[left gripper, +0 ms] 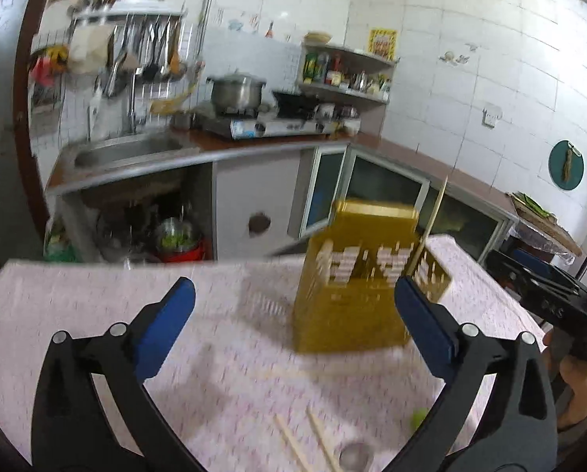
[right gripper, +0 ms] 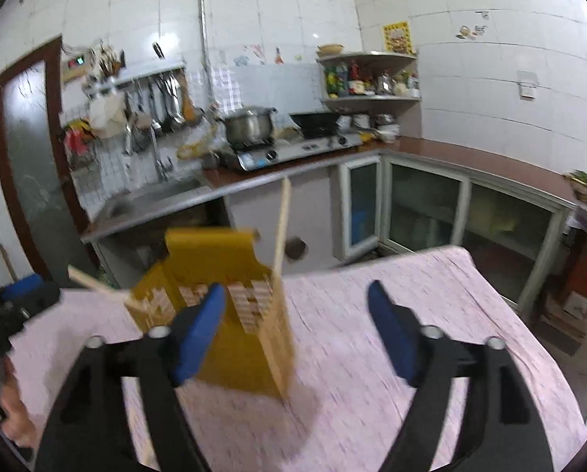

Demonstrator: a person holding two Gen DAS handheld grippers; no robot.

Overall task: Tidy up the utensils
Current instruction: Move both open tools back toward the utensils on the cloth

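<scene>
Kitchen; table with pink cloth (left gripper: 222, 354), sink (left gripper: 124, 153) and stove (right gripper: 293, 149) behind. Left gripper (left gripper: 293, 303) and right gripper (right gripper: 295, 306) both level above table, jaws apart, empty. Yellow holder (left gripper: 352, 287) upright beyond the fingertips, one chopstick (right gripper: 281, 228) inside; loose chopsticks (left gripper: 313, 440) beneath left gripper.

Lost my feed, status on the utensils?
Both grippers, left and right, open, empty. One chopstick in yellow holder. Two chopsticks on table. Path clear.
</scene>
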